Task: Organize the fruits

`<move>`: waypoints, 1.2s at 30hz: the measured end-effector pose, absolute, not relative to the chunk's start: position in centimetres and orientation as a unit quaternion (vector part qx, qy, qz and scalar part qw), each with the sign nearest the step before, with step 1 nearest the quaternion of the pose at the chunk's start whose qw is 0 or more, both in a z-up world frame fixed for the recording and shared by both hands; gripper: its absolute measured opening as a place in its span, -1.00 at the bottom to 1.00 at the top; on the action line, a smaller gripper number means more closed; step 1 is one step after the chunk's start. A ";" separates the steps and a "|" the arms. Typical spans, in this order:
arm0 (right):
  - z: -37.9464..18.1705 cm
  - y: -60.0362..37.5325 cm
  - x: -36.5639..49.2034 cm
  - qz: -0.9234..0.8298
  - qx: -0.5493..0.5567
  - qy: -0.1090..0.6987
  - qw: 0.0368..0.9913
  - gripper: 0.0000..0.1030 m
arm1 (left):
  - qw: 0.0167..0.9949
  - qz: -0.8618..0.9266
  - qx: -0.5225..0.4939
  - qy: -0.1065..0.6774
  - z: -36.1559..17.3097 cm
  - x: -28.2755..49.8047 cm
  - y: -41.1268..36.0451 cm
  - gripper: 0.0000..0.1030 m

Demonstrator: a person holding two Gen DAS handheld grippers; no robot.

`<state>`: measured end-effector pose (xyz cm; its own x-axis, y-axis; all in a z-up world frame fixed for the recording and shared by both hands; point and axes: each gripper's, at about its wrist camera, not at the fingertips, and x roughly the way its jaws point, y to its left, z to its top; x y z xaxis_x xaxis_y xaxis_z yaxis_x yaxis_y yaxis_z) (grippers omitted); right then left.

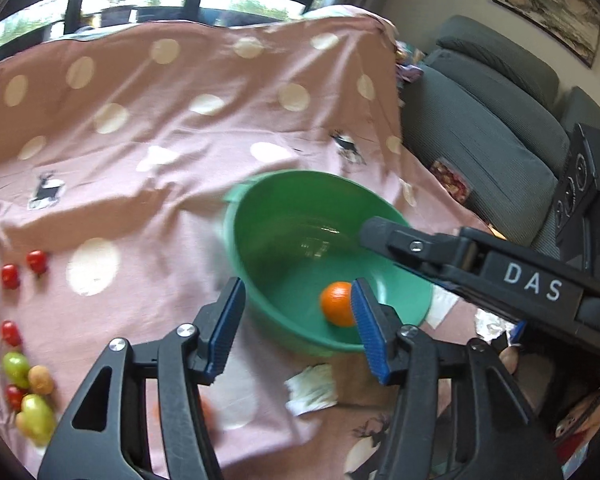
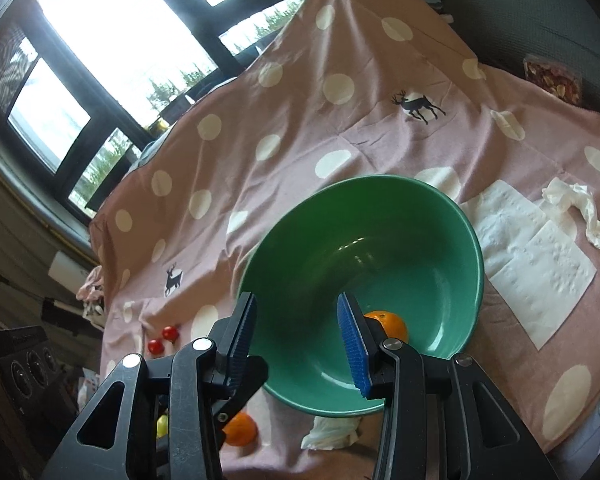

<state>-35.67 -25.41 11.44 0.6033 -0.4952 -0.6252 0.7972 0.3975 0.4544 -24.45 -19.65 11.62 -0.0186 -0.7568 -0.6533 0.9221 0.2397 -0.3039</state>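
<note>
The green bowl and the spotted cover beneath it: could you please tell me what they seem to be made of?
Green bowl: probably glossy plastic, possibly glazed ceramic; its smooth inner wall mirrors the window light. Spotted cover: matte woven fabric, since it wrinkles, folds and drapes over the edge.

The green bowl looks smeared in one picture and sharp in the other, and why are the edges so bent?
Left wrist view: the green bowl has a motion-blurred rim, while the orange inside it is fairly crisp. Right wrist view: the bowl is sharp and the window is blown out white. Both views: fisheye lenses bend the edges and darken the corners.
</note>
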 end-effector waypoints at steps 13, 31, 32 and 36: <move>12.1 -21.7 -29.3 -0.341 0.300 0.271 0.849 -0.17 | 0.790 -0.457 0.087 0.398 9.3 -16.7 -9.9 0.47; 9.1 -18.8 -24.0 -0.294 0.275 0.361 0.841 0.09 | 0.821 -0.365 0.081 0.432 6.4 -11.8 -7.0 0.66; 8.8 -18.6 -24.0 -0.292 0.276 0.366 0.840 0.08 | 0.823 -0.361 0.082 0.431 6.3 -11.7 -6.9 0.66; 7.7 -17.3 -23.7 -0.289 0.269 0.389 0.832 0.09 | 0.824 -0.356 0.077 0.434 6.3 -11.2 -6.6 0.66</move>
